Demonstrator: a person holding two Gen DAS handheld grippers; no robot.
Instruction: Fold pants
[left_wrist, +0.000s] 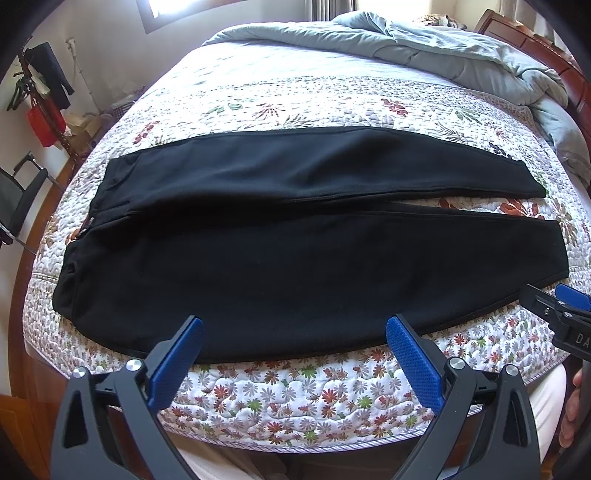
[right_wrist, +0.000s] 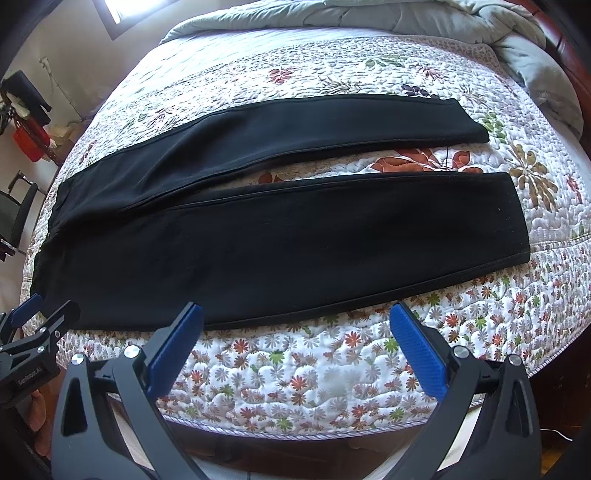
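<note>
Black pants (left_wrist: 280, 251) lie flat across the floral quilt, waistband at the left, both legs running to the right with a narrow gap between them; they also show in the right wrist view (right_wrist: 295, 243). My left gripper (left_wrist: 294, 328) is open and empty, hovering at the near edge of the near leg. My right gripper (right_wrist: 296, 314) is open and empty, just short of the near leg's edge. The right gripper's tip shows at the right of the left wrist view (left_wrist: 554, 306). The left gripper shows at the left of the right wrist view (right_wrist: 40, 317).
The floral quilt (left_wrist: 295, 398) covers the bed, whose near edge runs below the grippers. A rumpled grey-green duvet (left_wrist: 443, 48) lies at the far end. A black chair (left_wrist: 18, 199) and a rack with a red bag (left_wrist: 44, 125) stand at the left.
</note>
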